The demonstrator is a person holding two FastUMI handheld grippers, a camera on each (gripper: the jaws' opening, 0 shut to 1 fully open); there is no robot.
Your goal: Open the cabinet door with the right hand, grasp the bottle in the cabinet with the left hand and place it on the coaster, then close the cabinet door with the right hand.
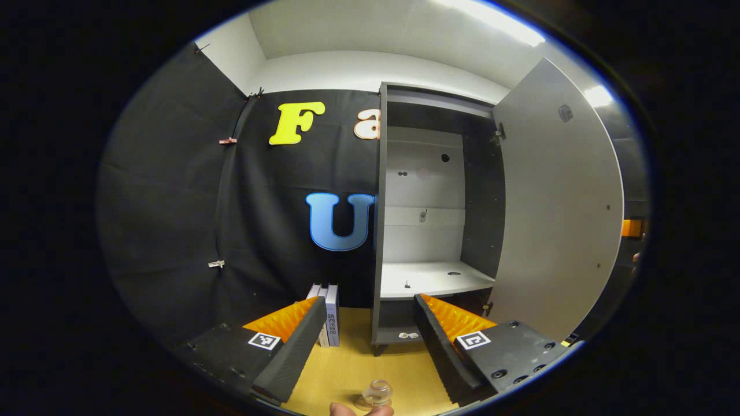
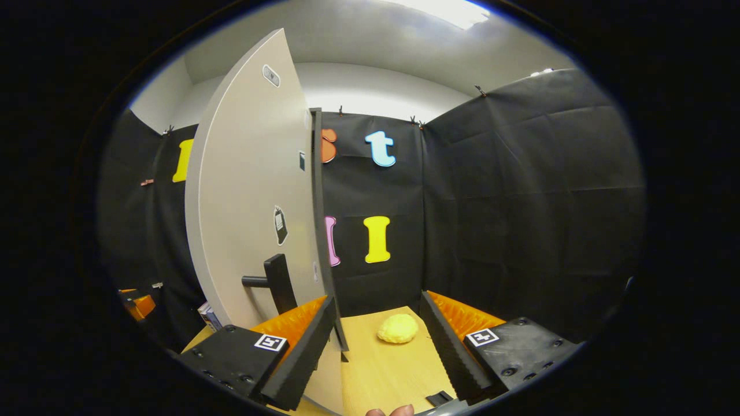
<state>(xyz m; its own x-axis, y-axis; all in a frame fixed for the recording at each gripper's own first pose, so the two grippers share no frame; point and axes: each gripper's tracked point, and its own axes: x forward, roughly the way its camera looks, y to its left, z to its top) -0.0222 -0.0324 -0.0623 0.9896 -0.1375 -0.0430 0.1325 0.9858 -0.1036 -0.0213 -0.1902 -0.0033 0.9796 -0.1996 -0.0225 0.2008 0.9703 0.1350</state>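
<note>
1. In the left gripper view the cabinet (image 1: 430, 219) stands on the wooden table (image 1: 352, 364) with its door (image 1: 558, 202) swung wide open to the right.
2. The shelf (image 1: 433, 278) inside the cabinet is bare and white.
3. The left gripper (image 1: 370, 326) is released: its fingers are spread wide apart with nothing between them, in front of the cabinet.
4. The bottle (image 1: 376, 394) is clear and stands on the table at the bottom edge of this view, below the gripper and well apart from the cabinet. I cannot tell whether a coaster lies under it.
5. Some books (image 1: 328, 315) stand upright just left of the cabinet.
6. In the right gripper view the right gripper (image 2: 378, 329) is also released, and the edge of the door (image 2: 254, 190) stands between its fingers, near the left one.
7. The dark handle (image 2: 276, 283) on the door is just above the left finger.
8. A yellow lump (image 2: 398, 328) lies on the table (image 2: 387, 370) beyond the fingers.
</note>
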